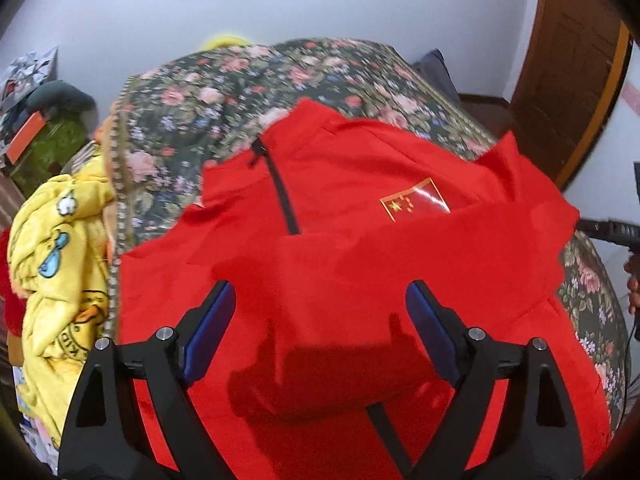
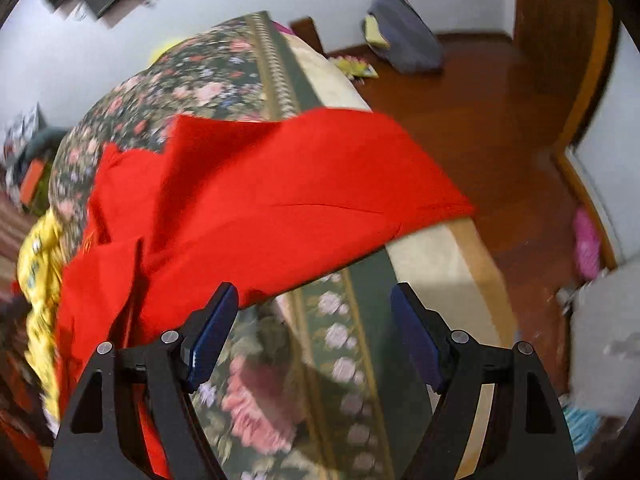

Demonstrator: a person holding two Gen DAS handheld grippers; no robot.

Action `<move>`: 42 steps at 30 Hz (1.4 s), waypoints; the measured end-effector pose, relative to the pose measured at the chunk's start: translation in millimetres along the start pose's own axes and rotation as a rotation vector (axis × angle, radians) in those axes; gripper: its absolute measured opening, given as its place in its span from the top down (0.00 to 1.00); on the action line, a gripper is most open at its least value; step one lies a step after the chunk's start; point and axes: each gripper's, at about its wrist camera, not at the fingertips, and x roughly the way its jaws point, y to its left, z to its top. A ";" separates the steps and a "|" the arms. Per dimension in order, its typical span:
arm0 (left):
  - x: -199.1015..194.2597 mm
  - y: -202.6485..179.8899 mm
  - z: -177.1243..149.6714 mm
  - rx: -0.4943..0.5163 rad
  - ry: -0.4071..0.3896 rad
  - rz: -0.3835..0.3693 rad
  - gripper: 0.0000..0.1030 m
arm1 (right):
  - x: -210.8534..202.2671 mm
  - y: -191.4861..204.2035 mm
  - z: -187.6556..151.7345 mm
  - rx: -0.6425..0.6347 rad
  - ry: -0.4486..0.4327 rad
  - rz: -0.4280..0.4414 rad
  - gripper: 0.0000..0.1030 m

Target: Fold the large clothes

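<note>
A large red jacket [image 1: 344, 232] with a black zipper and a flag patch [image 1: 416, 200] lies on a floral bedspread [image 1: 224, 92]. One sleeve is folded across its front. My left gripper [image 1: 320, 312] is open and empty, hovering over the jacket's lower part. In the right wrist view the jacket's red sleeve [image 2: 288, 192] stretches to the bed's right edge and overhangs it. My right gripper [image 2: 314, 320] is open and empty, just below the sleeve's edge, over the bedspread border [image 2: 352, 360].
A yellow cartoon-print garment [image 1: 60, 264] lies heaped at the bed's left side. The bed's right edge drops to a wooden floor [image 2: 500, 128]. A grey bag [image 2: 404, 36] sits on the floor by the wall. A wooden door [image 1: 576, 64] stands at right.
</note>
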 end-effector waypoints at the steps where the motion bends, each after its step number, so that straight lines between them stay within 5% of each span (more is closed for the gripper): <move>1: 4.6 -2.2 -1.3 0.004 0.007 -0.004 0.16 | 4.9 -5.3 3.4 0.027 -0.017 0.016 0.26; 10: 25.1 8.4 -12.7 -0.035 0.048 0.001 0.16 | 31.1 -9.0 34.0 0.064 -0.050 0.018 0.26; 17: 22.4 18.6 -21.3 -0.044 0.049 0.029 0.16 | 20.8 -8.9 44.6 0.080 -0.095 -0.059 0.78; 20: 16.3 22.1 -24.5 -0.041 0.042 0.043 0.16 | 6.0 -10.9 46.0 0.091 -0.119 -0.040 0.88; 34: -36.4 48.2 -37.5 -0.077 -0.032 0.046 0.16 | -107.6 117.0 48.1 -0.219 -0.354 0.036 0.92; 42: -57.0 67.3 -51.2 -0.095 -0.054 0.042 0.16 | -112.5 214.4 11.6 -0.461 -0.353 0.151 0.92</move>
